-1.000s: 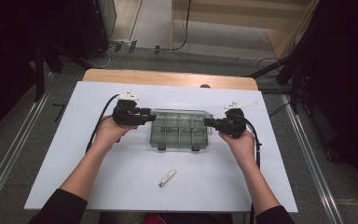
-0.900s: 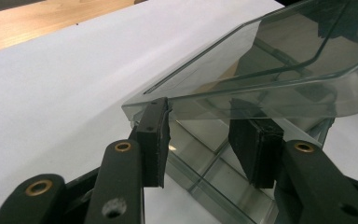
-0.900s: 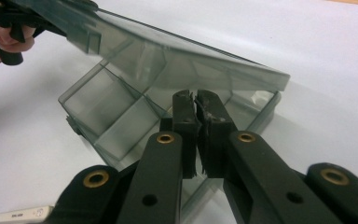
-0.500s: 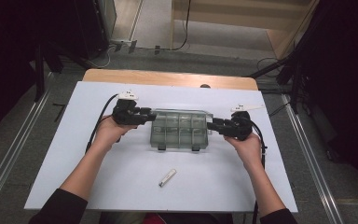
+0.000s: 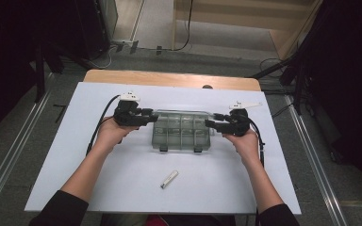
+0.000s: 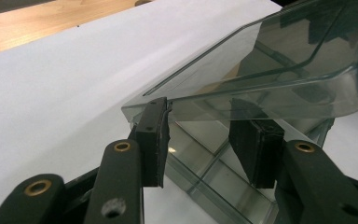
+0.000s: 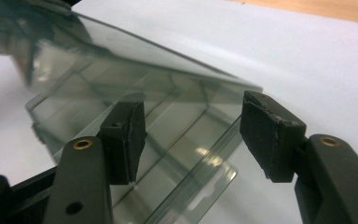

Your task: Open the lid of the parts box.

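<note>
A clear plastic compartment box (image 5: 181, 131) lies in the middle of the white table top, its lid (image 6: 270, 70) tilted up off the base. My left gripper (image 5: 146, 116) is at the box's left end and is open (image 6: 205, 144). One pad (image 6: 153, 140) touches the lid's corner, and the lid's edge passes just above both pads. My right gripper (image 5: 212, 123) is at the box's right end, also open (image 7: 193, 133). Its pads (image 7: 126, 140) stand wide apart under the raised lid (image 7: 135, 60), with the divided base (image 7: 168, 154) between and below them.
A small white oblong object (image 5: 169, 179) lies on the white sheet (image 5: 75, 155) in front of the box. A wooden strip (image 5: 169, 79) runs along the table's far edge. Metal rails (image 5: 311, 160) flank the table. Cables trail from both grippers.
The right hand drifted slightly right, then came back to the box's right end. The left gripper and the box have barely moved.
</note>
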`<state>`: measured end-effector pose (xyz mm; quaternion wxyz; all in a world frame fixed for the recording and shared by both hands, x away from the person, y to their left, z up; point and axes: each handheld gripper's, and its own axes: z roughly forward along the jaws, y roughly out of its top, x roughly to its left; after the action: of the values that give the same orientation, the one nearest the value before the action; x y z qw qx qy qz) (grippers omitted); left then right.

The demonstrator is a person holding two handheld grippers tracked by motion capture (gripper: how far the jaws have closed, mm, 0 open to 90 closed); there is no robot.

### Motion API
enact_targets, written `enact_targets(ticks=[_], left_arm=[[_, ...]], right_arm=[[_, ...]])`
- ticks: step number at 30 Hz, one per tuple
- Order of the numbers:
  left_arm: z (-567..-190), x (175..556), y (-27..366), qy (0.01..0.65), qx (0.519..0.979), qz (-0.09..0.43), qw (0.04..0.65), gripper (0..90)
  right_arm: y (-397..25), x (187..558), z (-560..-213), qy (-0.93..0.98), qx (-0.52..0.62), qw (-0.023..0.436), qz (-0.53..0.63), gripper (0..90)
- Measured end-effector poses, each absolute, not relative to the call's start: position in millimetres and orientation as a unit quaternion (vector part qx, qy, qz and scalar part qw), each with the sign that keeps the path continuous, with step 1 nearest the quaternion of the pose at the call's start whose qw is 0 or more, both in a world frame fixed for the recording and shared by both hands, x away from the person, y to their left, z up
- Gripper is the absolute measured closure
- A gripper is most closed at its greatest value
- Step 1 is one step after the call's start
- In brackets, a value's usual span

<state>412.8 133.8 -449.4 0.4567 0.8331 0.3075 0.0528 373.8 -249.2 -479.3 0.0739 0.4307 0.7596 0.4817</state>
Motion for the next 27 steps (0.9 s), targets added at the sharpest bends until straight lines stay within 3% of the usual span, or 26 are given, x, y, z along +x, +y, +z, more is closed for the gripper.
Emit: enact_targets(ticks=[27], left_arm=[[-450.3,418.3,127.9,0.321,0.817,0.08,0.472,56.9]], right_arm=[[-242.1,392.4,-468.4,0.757,0.425,0.1,0.486,50.0]])
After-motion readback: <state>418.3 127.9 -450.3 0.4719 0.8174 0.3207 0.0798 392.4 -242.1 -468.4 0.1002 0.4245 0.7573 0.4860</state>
